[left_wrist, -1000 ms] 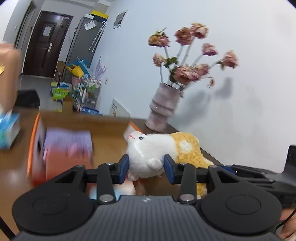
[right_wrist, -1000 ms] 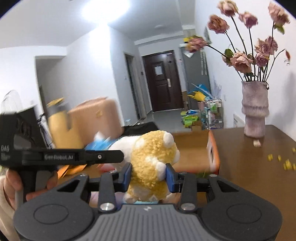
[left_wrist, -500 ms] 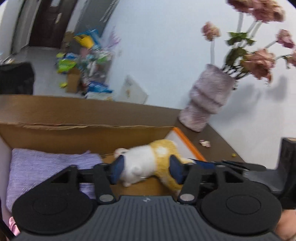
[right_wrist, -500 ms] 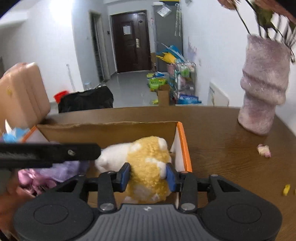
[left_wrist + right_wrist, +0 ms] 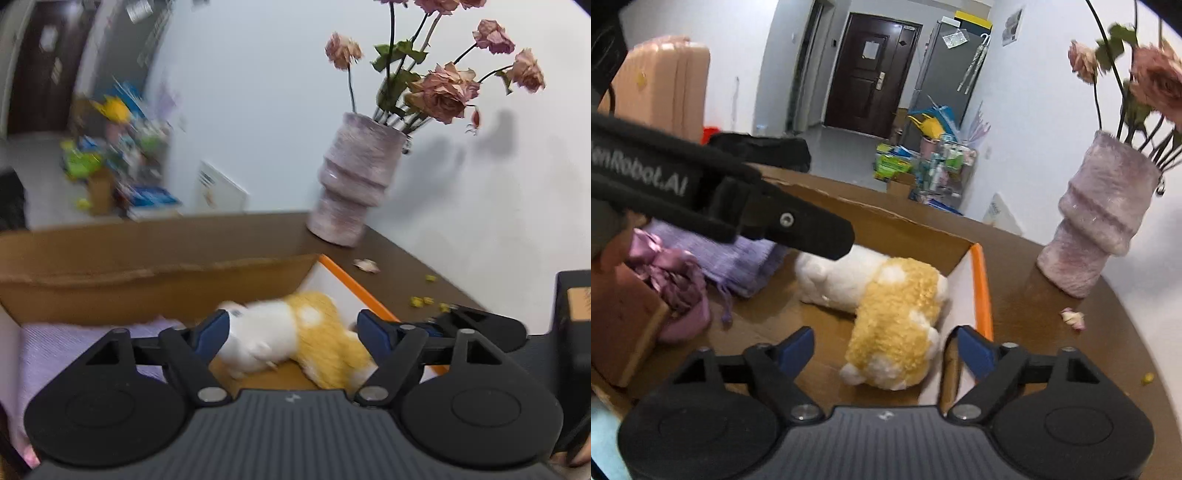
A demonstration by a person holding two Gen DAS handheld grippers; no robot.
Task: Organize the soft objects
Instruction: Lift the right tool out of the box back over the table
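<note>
- Plush (image 5: 886, 302) lies on box (image 5: 983, 291) floor, at the right end beside the orange-edged wall; white part toward 11 o'clock, yellow part toward 6.
- Right gripper (image 5: 884, 349) fingers spread wide, over the plush's yellow end, not pinching it.
- Left gripper (image 5: 293, 332) fingers spread, plush between them, blurred; contact unclear.
- Purple cloth (image 5: 738, 258) in box at 9 o'clock of plush.
- Vase (image 5: 1097, 225) on table (image 5: 1052, 350), 2 o'clock of box.
</note>
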